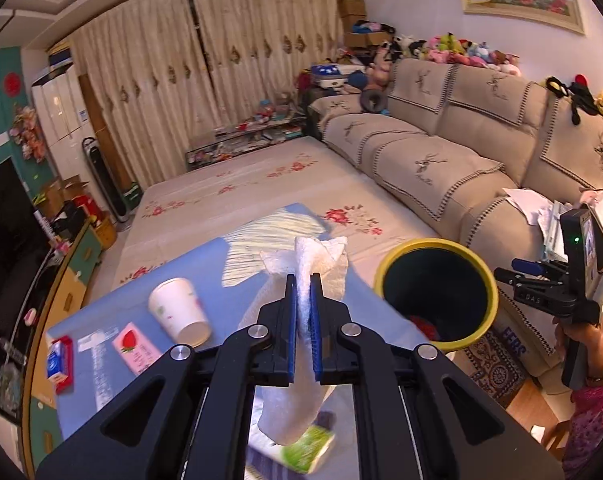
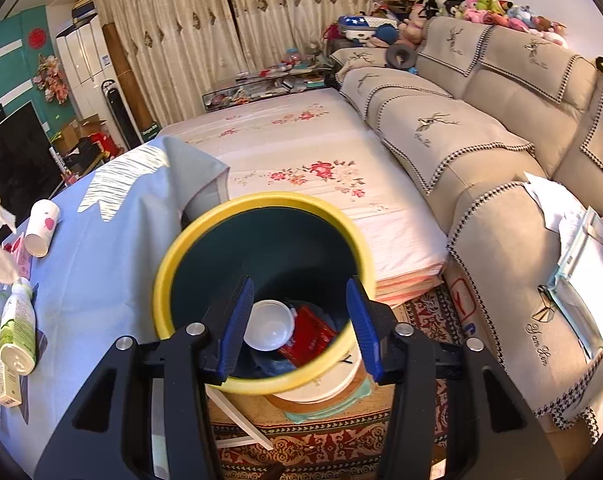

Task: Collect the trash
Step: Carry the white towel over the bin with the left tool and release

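The bench [image 1: 237, 308], covered with a light blue cloth, is the landmark. At its right edge stands the bin [image 2: 257, 216], dark inside with a yellow rim; a white bowl [image 2: 270, 324] and a red packet [image 2: 311, 336] lie at its bottom. The right gripper [image 2: 299, 316] is above the bin's near rim, its blue jaws apart at a middle width with nothing between them. The left gripper [image 1: 303, 316] is over the bench, left of the bin; its jaws are narrow and pinch a white crumpled paper towel [image 1: 313, 264], which hangs clear of the cloth. On the bench, left of the towel, a paper cup [image 1: 179, 312] lies on its side. Beside the cup is a pink card [image 1: 135, 346], and at the far left edge a small red and blue box [image 1: 59, 362].
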Demonstrator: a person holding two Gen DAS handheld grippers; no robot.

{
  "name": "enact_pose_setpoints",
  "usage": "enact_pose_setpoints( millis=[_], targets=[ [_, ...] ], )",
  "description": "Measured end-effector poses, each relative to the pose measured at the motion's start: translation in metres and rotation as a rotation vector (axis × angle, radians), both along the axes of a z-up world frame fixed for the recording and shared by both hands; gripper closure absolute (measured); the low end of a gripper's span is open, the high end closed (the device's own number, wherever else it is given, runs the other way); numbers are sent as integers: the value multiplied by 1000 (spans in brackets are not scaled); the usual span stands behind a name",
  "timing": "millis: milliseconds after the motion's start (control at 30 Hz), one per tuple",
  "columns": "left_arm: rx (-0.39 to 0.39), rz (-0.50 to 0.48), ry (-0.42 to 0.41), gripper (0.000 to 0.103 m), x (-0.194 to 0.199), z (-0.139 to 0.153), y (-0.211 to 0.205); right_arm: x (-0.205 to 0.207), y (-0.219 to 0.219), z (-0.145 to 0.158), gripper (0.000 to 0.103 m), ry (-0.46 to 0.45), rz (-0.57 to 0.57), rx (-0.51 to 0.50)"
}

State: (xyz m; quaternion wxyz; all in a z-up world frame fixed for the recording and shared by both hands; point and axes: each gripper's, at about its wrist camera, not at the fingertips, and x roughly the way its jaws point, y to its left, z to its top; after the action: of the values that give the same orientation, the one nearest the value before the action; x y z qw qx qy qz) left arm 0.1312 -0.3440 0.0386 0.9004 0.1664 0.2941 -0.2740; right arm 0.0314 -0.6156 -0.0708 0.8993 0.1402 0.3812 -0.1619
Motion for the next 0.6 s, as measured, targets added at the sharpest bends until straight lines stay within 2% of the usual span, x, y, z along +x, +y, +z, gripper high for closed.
enact_pose_setpoints(
  millis=[300,500,600],
  targets=[
    [20,-141,51,96,4,-23,-107,-25,-29,-13,57,20,-55,19],
    [78,-200,108,96,18,-62,-177,-36,-43,-23,57,30,-80,42],
    [94,-217,143,96,23,-83,-199,-40,-46,-27,57,35,-86,50]
  ],
)
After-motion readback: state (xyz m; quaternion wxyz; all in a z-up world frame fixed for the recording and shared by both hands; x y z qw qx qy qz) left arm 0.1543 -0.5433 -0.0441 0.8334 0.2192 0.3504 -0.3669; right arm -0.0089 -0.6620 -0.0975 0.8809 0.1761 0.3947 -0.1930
